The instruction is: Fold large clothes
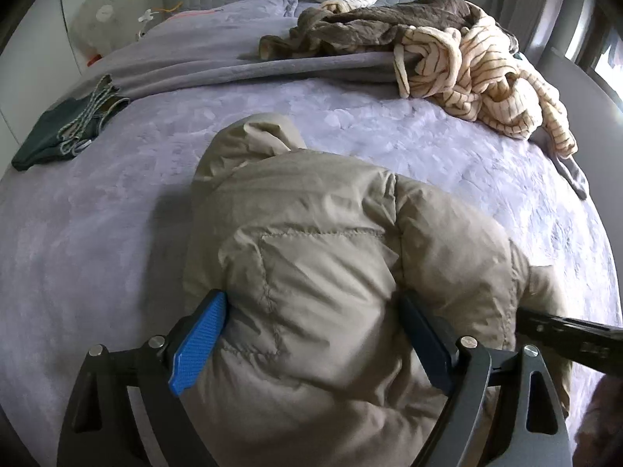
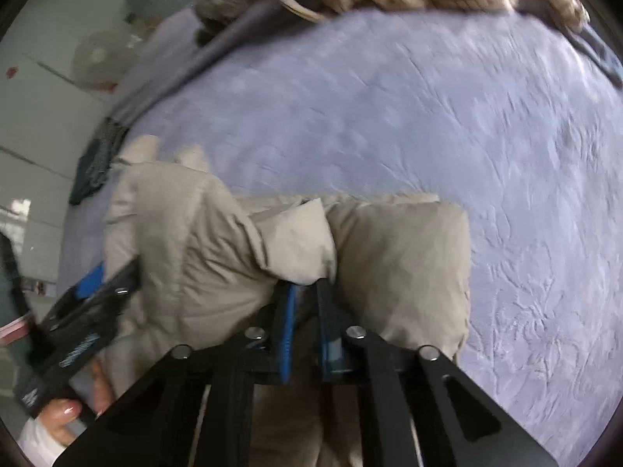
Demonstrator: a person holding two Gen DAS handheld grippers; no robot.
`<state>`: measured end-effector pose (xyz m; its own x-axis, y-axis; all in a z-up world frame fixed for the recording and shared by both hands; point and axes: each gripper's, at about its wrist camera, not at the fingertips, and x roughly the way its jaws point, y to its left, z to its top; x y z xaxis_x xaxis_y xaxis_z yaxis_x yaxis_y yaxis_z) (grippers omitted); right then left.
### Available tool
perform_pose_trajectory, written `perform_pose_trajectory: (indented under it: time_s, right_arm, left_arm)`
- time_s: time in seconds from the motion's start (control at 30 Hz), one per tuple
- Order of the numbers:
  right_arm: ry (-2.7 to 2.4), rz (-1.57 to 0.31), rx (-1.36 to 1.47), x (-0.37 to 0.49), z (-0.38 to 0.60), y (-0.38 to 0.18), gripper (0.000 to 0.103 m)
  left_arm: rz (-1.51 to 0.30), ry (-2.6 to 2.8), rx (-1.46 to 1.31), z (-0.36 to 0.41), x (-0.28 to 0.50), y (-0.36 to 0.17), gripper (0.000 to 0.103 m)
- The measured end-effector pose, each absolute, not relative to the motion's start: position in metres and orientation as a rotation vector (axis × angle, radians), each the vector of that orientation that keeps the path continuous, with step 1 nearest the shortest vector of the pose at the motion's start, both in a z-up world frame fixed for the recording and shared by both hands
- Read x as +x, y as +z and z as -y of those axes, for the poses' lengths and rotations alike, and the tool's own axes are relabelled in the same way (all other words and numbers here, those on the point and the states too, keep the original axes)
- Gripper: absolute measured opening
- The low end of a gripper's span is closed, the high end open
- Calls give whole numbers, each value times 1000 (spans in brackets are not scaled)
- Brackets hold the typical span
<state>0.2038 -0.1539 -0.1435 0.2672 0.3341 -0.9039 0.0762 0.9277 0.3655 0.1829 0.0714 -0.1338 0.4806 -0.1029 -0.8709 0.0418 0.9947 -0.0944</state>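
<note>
A beige puffer jacket (image 1: 311,272) lies bunched on the lavender bedspread (image 1: 97,233), already gathered into a thick bundle near the bed's near edge. The left gripper (image 1: 313,334) has its blue-padded fingers spread wide around a fat section of the padding, one pad pressed into each side, so it reads as a broad squeeze on the jacket rather than a tight pinch. The right gripper (image 2: 305,303) has its fingers drawn close together on a small tuck of fabric at the jacket's edge (the right wrist view is motion-blurred, so how much cloth sits between the pads is hard to judge). Further back on the bed lie a cream striped garment (image 1: 479,81), a brown garment (image 1: 370,23) and a folded dark green item (image 1: 62,132) off to the left, all well apart from the jacket. The main risk appears to be the puffy fill: it will likely spring back, and slippery shell fabric could slide out of the wide left grip if lifted. The small right-hand pinch may also pull free under the jacket's weight, letting the fold collapse or drag off the edge.
</note>
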Motion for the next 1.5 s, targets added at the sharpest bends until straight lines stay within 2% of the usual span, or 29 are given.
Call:
perform_pose_trajectory:
  time_s: [0.43,0.6,0.77,0.83,0.9,0.93,1.03,1.1,1.2,1.27,1.5]
  right_arm:
    - [152,-1316,375,213,153,-177,5]
    - [175,-1316,400,203,156,-162,10]
    - [227,-1302,455,187,159,-143,11]
    - [271,-1304,493,174,161,-135,22]
    - [296,-1298,513,157,163,-127,58]
    - [308,-1289,516,148,163,-123,59]
    - [350,-1292,503,123,158,-116,59]
    - [354,-1308,470,106,152,-117,55]
    - [334,-1357,393,86,143,-130,36]
    - [312,-1388,364,78,140,-145,31]
    - [250,-1413,406,67,143,-170,28]
  left_arm:
    - [-1085,-74,-30,-69,184,-137,90]
    - [-1080,-88,-8,-83,167,-116,90]
    - [-1076,-99,-2,-106,138,-103,90]
    - [-1084,-106,-1,-115,122,-100,90]
    - [-1093,-118,-17,-122,105,-99,90]
    - [-1099,-125,-29,-125,97,-100,90]
    - [-1135,-140,-46,-130,75,-109,90]
    - [-1173,-140,-27,-129,58,-124,91]
    - [-1188,-133,-41,-129,45,-137,91]
    - [-1197,-129,-53,-129,43,-143,92]
    - [-1236,-86,-70,-127,39,-138,92]
